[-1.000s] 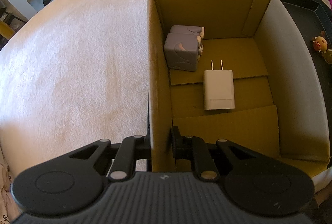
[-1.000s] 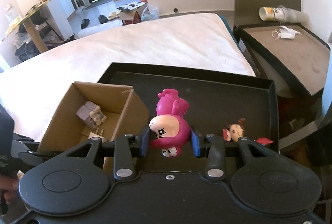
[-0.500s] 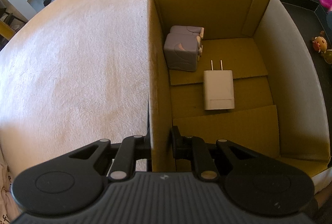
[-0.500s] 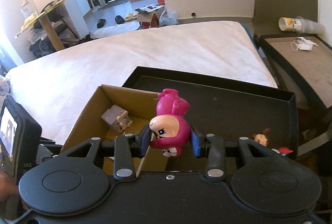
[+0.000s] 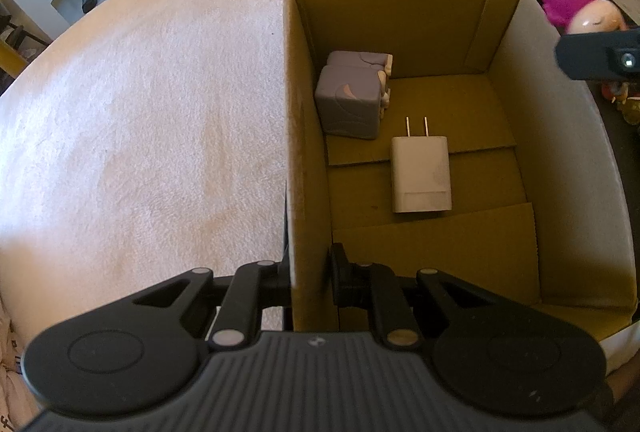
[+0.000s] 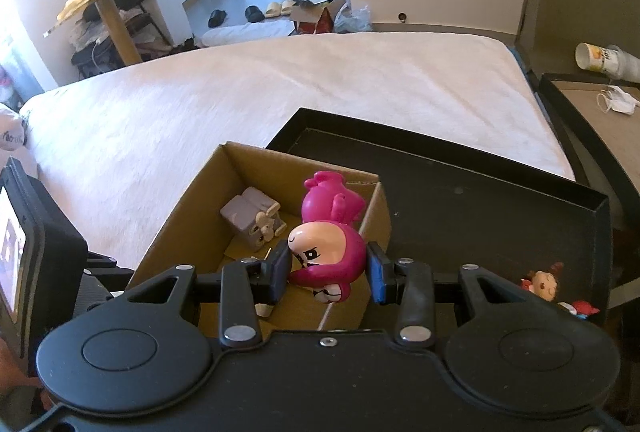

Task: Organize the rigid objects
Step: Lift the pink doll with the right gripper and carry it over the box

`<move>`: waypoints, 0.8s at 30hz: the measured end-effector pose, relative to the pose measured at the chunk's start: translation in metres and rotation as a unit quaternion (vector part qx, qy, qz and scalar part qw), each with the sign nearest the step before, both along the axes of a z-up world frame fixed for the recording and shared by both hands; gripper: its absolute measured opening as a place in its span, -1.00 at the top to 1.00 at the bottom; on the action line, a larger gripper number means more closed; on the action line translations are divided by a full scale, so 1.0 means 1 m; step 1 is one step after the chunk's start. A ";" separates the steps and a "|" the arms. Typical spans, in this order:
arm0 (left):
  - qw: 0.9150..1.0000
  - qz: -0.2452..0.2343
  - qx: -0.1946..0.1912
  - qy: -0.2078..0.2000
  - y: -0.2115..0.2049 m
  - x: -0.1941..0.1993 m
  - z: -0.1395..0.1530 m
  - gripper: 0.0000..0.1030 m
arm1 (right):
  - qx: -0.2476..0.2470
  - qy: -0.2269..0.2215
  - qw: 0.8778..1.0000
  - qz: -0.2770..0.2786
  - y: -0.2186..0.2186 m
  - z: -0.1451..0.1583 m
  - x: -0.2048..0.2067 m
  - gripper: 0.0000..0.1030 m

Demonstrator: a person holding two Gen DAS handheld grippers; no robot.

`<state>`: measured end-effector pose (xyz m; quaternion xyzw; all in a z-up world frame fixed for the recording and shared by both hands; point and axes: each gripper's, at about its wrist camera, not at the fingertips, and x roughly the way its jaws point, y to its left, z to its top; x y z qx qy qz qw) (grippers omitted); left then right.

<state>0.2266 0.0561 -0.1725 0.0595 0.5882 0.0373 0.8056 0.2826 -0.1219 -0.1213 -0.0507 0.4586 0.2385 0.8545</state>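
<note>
Pink figurine [image 6: 326, 236], hard glossy plastic, is hanging head-down in the right tongs [image 6: 327, 270], pads pinching its round head, above the cardboard box [image 6: 192, 216] rim. It looks light, stiff and slippery, so the head's widest part seems the safest hold. Left tongs [image 5: 310, 272] are clamping the box's wall. The white charger [image 5: 420, 174] is lying inside, partly hidden in the right view.

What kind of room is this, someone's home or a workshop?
Most likely a lived-in home, probably a small apartment. The work happens on a bed with a white plush cover, pairs of slippers and shoes sit on the floor by a doorway, and a cluttered shelf rack stands nearby.
</note>
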 end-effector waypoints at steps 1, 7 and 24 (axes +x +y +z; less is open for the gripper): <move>1.000 -0.001 0.001 0.000 0.000 0.000 0.000 0.73 | -0.001 0.000 1.000 0.002 0.002 -0.001 0.000 0.24; 1.000 -0.003 0.004 -0.004 -0.002 -0.002 -0.001 0.73 | -0.013 0.002 1.000 0.011 0.011 -0.009 0.002 0.23; 1.000 -0.004 0.001 -0.007 -0.002 -0.004 0.001 0.73 | -0.018 -0.005 0.999 0.029 0.025 -0.012 0.011 0.23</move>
